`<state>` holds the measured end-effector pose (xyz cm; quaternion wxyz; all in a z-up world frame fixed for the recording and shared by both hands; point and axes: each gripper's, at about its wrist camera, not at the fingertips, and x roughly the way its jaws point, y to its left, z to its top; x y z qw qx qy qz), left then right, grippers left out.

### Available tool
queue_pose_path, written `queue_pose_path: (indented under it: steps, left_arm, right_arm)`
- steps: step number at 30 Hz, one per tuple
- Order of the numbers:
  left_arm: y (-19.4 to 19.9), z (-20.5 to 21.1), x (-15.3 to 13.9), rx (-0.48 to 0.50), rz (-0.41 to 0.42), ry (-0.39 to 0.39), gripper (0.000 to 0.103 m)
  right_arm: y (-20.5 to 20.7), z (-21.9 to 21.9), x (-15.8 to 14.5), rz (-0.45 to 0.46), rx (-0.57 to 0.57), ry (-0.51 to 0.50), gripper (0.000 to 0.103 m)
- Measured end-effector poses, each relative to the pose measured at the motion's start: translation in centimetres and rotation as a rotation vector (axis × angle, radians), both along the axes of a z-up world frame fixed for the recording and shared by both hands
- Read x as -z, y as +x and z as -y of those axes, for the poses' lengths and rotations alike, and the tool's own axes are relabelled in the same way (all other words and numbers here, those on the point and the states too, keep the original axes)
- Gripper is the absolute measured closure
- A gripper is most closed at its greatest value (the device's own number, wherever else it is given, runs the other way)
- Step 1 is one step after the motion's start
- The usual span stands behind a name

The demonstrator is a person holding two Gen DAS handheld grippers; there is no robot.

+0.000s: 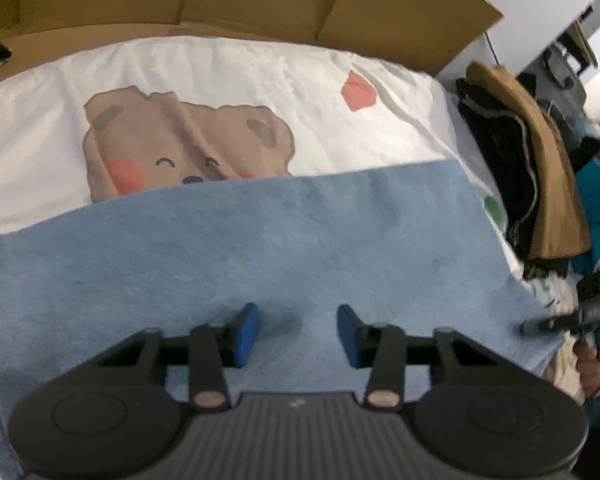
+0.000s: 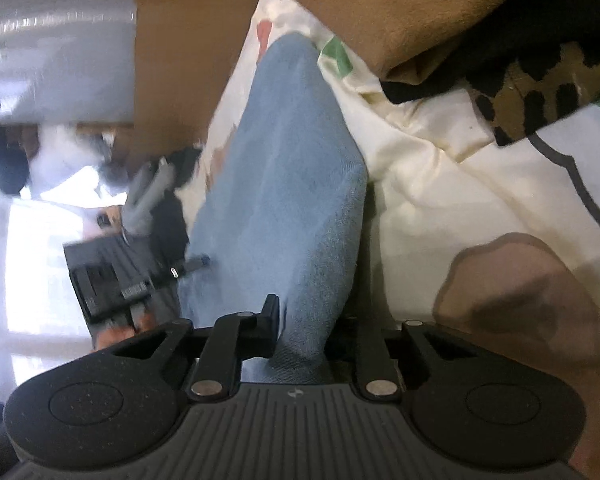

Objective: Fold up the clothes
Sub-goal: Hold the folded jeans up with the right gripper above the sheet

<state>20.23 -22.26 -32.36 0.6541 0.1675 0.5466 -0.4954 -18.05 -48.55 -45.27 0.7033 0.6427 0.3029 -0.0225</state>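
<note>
A light blue garment (image 1: 260, 240) lies flat on a white bedsheet with a bear print (image 1: 188, 144). My left gripper (image 1: 298, 332) is open just above the garment's near part, blue pads apart, holding nothing. My right gripper (image 2: 304, 320) is at the garment's right edge; blue cloth (image 2: 284, 200) runs between its fingers, which look closed on that edge. In the left wrist view the right gripper (image 1: 556, 322) shows at the garment's right edge. In the right wrist view the left gripper (image 2: 140, 276) shows beyond the cloth.
A cardboard sheet (image 1: 260, 4) stands behind the bed. A pile of clothes, tan (image 1: 548, 184), black and teal, lies to the right of the garment. In the right wrist view the tan and leopard-print clothes (image 2: 520, 80) sit close by.
</note>
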Motion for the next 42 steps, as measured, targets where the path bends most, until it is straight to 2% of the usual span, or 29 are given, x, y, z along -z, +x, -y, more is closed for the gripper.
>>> queue_pose_path:
  steps: [3, 6, 9, 11, 12, 20, 24, 27, 35, 38, 42]
  left_arm:
    - [-0.8, 0.0, 0.2, 0.021, -0.027, 0.000, 0.073]
    - [-1.7, 0.3, 0.4, 0.027, 0.012, 0.002, 0.073]
    - [-1.7, 1.1, 0.9, 0.033, 0.015, 0.005, 0.077]
    - [-1.5, 2.0, 1.4, 0.055, 0.048, 0.050, 0.089]
    - [-1.4, 2.4, 1.7, 0.063, 0.061, 0.067, 0.091]
    - [-0.1, 4.9, 1.9, 0.046, 0.069, 0.065, 0.095]
    - [0.7, 6.3, 1.7, 0.012, 0.124, 0.069, 0.094]
    - [1.2, 7.0, 2.3, 0.003, 0.099, 0.082, 0.095]
    - [1.3, 8.3, 2.3, -0.011, 0.153, 0.041, 0.096]
    - [1.4, 8.6, 2.2, -0.042, 0.140, 0.036, 0.096]
    - [0.5, 7.7, 2.3, -0.029, 0.102, 0.055, 0.095]
  right_arm:
    - [0.4, -0.5, 0.2, -0.015, 0.051, -0.010, 0.077]
    - [0.7, -0.7, 0.6, -0.017, 0.097, -0.006, 0.077]
    - [1.1, -1.0, 0.5, -0.013, 0.113, -0.013, 0.080]
    - [1.1, -1.0, 0.2, -0.008, 0.114, -0.015, 0.082]
    - [1.1, -1.0, 0.1, -0.005, 0.114, -0.016, 0.083]
    - [1.2, -1.2, 0.0, -0.012, 0.123, -0.013, 0.083]
    - [1.3, -1.4, -0.1, -0.025, 0.128, -0.019, 0.083]
    - [1.4, -1.6, -0.2, -0.028, 0.137, -0.028, 0.083]
    - [1.0, -1.6, -0.9, -0.068, 0.184, -0.038, 0.080]
    - [1.2, -1.6, -1.4, -0.055, 0.175, -0.064, 0.077]
    - [0.9, -1.7, -0.4, -0.038, 0.218, -0.045, 0.077]
